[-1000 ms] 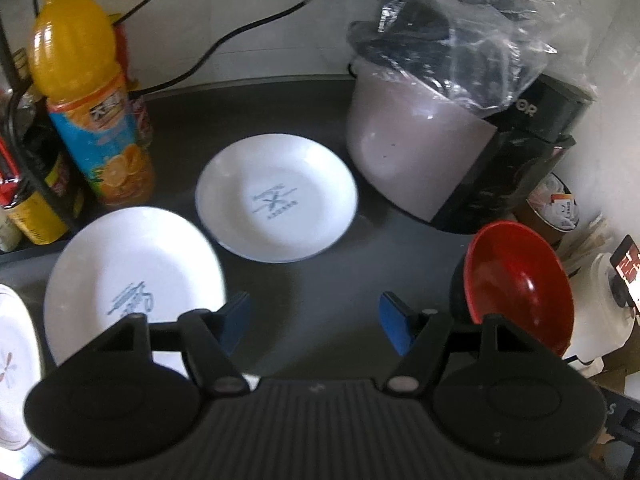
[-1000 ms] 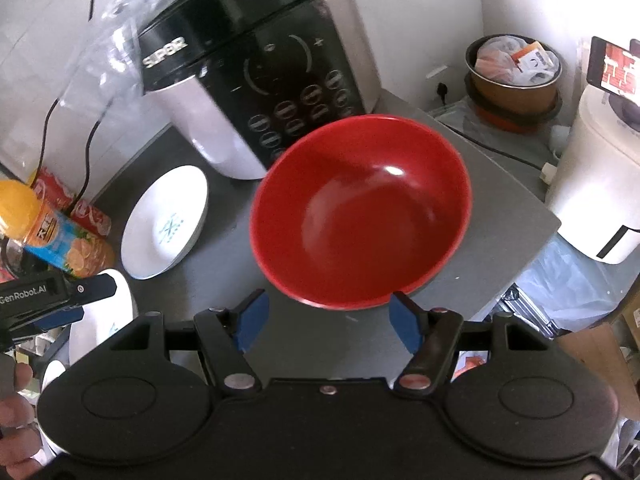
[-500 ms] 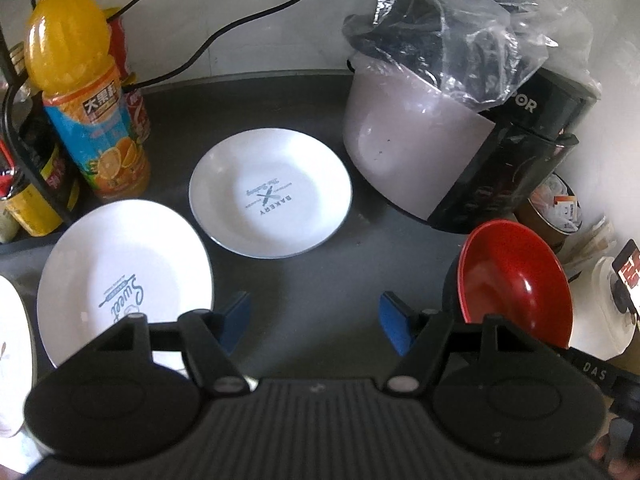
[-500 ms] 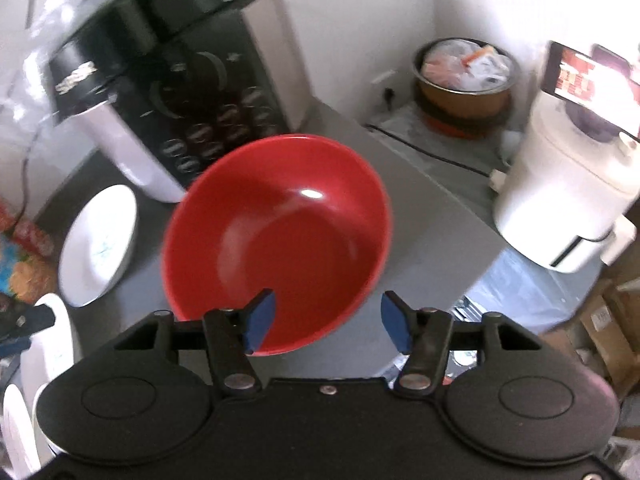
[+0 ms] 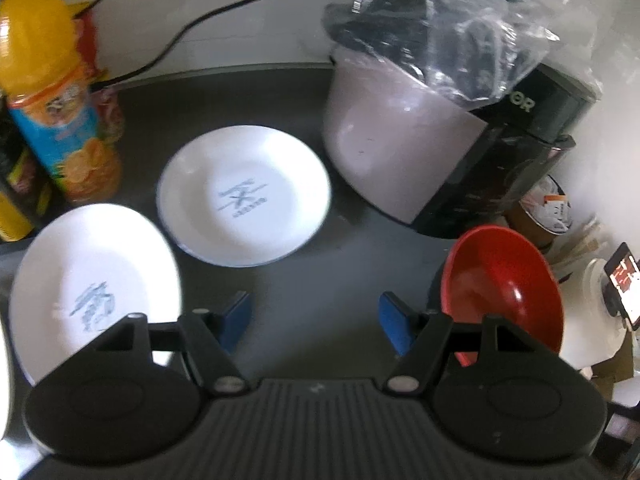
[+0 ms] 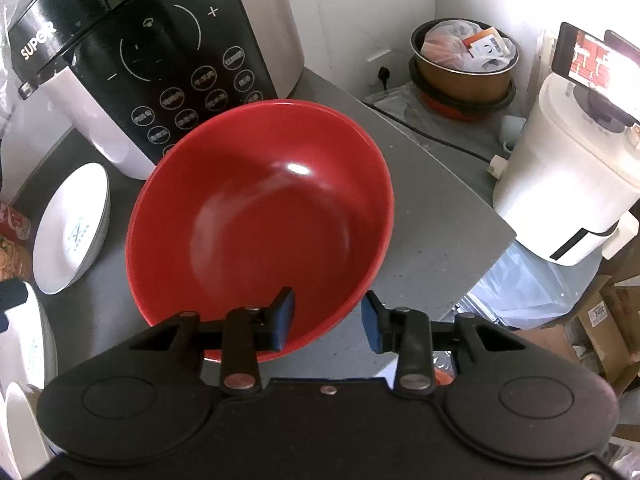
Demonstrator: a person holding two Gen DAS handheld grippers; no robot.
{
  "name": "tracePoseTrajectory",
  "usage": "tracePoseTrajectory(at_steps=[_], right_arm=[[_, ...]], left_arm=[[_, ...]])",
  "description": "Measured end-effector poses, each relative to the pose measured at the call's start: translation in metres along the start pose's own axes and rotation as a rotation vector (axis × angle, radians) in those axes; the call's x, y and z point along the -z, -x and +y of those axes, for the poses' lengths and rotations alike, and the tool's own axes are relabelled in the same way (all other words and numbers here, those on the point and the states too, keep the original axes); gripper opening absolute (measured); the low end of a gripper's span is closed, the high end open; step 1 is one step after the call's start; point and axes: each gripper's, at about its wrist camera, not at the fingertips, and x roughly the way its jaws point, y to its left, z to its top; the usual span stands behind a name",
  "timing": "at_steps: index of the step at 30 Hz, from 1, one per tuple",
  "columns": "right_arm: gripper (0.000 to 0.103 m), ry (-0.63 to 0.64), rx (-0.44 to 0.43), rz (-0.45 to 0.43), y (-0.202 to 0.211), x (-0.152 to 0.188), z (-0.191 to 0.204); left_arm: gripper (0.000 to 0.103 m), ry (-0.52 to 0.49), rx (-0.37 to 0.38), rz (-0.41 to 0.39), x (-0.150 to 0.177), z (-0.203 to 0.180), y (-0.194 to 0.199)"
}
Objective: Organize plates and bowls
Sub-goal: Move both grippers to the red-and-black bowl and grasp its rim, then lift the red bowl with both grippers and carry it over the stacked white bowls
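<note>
Both grippers moved: right gripper point(image 6: 326, 320) jaws just closing, now straddling the red bowl's point(image 6: 260, 220) near rim on the counter point(image 6: 432, 216), pad contact unclear. Left gripper point(image 5: 314, 320) unchanged, open, empty, between two white plates point(image 5: 244, 196).

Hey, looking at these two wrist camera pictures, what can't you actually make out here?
- Right gripper, right wrist view: one pad sits inside the red bowl, the other outside its near rim; jaws have just been closing, but whether the pads press cannot be told.
- White plate, left wrist view: its print is blurred and its near edge hides behind the left gripper.
- Rice cooker, left wrist view: a crumpled plastic bag covers its top.
</note>
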Motion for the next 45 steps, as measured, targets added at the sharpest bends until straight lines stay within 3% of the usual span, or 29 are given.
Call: tracePoseTrajectory(at_steps=[18,21,23,26,31,45], right_arm=[[0.027,0.037,-0.007,0.014,-0.006,-0.012,-0.004],[0.025,0.041,-0.004,0.014,-0.006,-0.012,-0.003],[0.024,0.051,-0.007,0.010,-0.005,-0.012,-0.002],[0.021,0.058,-0.015,0.010,-0.004,-0.010,-0.002],[0.019,0.092,-0.009,-0.008,0.001,-0.010,0.004],[0.019,0.145,-0.085,-0.072,0.031,-0.007,0.031]], left_arm=[[0.065,0.036,0.064,0.063,0.004,-0.060,-0.056],[0.054,0.028,0.084,0.068,0.008,-0.065,-0.061],[0.032,0.041,0.098,0.077,0.011,-0.066,-0.065],[0.021,0.068,0.122,0.099,0.016,-0.064,-0.070],[0.004,0.057,0.068,0.076,0.020,-0.060,-0.069],[0.004,0.055,0.033,-0.035,0.013,-0.037,-0.014]])
